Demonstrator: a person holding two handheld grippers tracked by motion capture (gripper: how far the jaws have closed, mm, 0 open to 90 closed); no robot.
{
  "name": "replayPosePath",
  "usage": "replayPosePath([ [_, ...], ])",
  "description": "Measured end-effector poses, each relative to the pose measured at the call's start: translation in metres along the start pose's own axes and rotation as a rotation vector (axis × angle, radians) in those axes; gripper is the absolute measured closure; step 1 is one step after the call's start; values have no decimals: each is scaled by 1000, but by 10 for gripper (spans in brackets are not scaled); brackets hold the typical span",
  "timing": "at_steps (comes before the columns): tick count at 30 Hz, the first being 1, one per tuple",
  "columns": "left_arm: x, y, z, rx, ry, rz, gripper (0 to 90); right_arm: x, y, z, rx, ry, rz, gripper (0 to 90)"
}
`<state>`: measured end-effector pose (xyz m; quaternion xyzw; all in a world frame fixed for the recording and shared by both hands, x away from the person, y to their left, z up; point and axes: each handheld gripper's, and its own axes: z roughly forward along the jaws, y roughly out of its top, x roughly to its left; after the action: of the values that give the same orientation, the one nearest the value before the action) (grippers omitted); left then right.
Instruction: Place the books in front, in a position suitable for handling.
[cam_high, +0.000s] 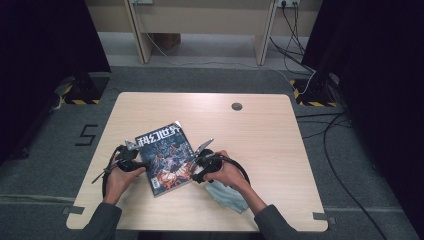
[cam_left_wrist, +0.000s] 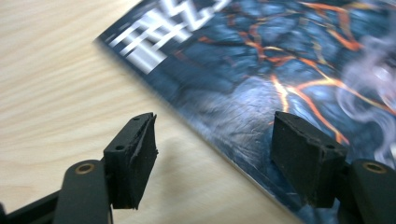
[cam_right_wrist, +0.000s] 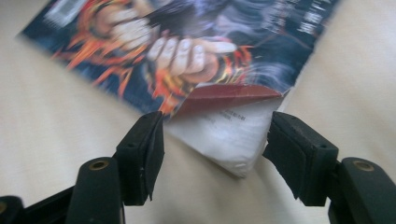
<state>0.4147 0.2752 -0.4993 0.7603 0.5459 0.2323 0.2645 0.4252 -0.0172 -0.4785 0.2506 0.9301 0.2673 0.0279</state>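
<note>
A magazine (cam_high: 165, 152) with a dark blue cover, orange lava art and white characters lies flat on the wooden table (cam_high: 260, 145), turned a little askew. My left gripper (cam_high: 139, 164) is at its left edge. In the left gripper view the magazine (cam_left_wrist: 280, 56) edge runs between the wide-apart jaws of that gripper (cam_left_wrist: 212, 154), which is open and grips nothing. My right gripper (cam_high: 194, 170) is at the magazine's right edge and is open (cam_right_wrist: 212, 149). There the cover (cam_right_wrist: 187, 46) corner curls up, baring a red underside and a white page (cam_right_wrist: 229, 135) between the jaws, untouched.
A crumpled grey cloth (cam_high: 227, 196) lies on the table under my right forearm, near the front edge. A round grommet (cam_high: 236, 106) sits at the table's far middle. Cables (cam_high: 325, 130) trail on the floor to the right.
</note>
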Motion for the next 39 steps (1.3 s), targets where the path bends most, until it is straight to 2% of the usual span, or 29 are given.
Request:
replayPosePath([
  [2, -2, -1, -2, -1, -9, 6, 328, 6, 0, -3, 6, 15, -3, 378],
  [3, -4, -1, -3, -1, -37, 3, 328, 6, 1, -5, -9, 20, 0, 357],
  [4, -8, -2, -5, -6, -69, -6, 319, 4, 2, -7, -27, 21, 12, 348],
  [5, -8, -2, -5, -6, -69, -6, 315, 0, 2, -9, -43, 24, 36, 347],
  [6, -19, -2, -11, -27, -53, 33, 308, -3, 2, -11, -62, 16, 67, 341],
  [7, -19, -2, -11, -27, -53, 33, 307, -7, 3, -12, -76, 3, 92, 334],
  [8, -29, 0, -17, -40, -72, 57, 306, -10, 3, -13, -82, -12, 114, 331],
  [10, -34, 0, -18, -38, -87, 63, 304, -12, 4, -13, -90, -19, 133, 330],
  [12, -48, -4, -16, -9, -141, 74, 284, -15, 7, -8, -94, -25, 149, 320],
  [14, -52, -6, -13, 10, -145, 90, 281, -15, 9, -5, -88, -39, 147, 320],
  [15, -53, -8, -11, 3, -145, 93, 265, -16, 13, 1, -91, -44, 150, 318],
  [18, -49, -9, -10, 3, -167, 76, 264, -15, 17, 4, -91, -28, 163, 318],
  [20, -47, -9, -10, 10, -172, 87, 264, -11, 23, 10, -69, -16, 160, 330],
  [22, -46, -9, -11, 13, -171, 88, 260, -7, 25, 15, -47, -7, 137, 314],
  [25, -43, -9, -12, 27, -165, 94, 258, 0, 25, 17, -19, -27, 108, 317],
  [30, -29, -11, -15, 51, -157, 82, 254, 16, 21, 18, 3, 25, 56, 319],
  [31, -29, -11, -15, 51, -157, 82, 254, 16, 21, 18, 3, 25, 56, 319],
  [32, -23, -11, -15, 67, -169, 93, 253, 19, 20, 15, -4, 52, 59, 337],
  [34, -19, -12, -16, 72, -169, 95, 253, 19, 21, 12, -16, 56, 50, 335],
  [35, -15, -13, -17, 82, -158, 89, 249, 19, 20, 4, -38, 47, 45, 333],
  [37, -13, -14, -18, 80, -155, 87, 249, 19, 19, 0, -45, 36, 48, 338],
  [38, -10, -14, -18, 87, -153, 84, 252, 16, 17, -10, -65, -12, 21, 342],
  [39, -8, -14, -18, 88, -153, 82, 252, 15, 14, -15, -73, -23, 23, 345],
])
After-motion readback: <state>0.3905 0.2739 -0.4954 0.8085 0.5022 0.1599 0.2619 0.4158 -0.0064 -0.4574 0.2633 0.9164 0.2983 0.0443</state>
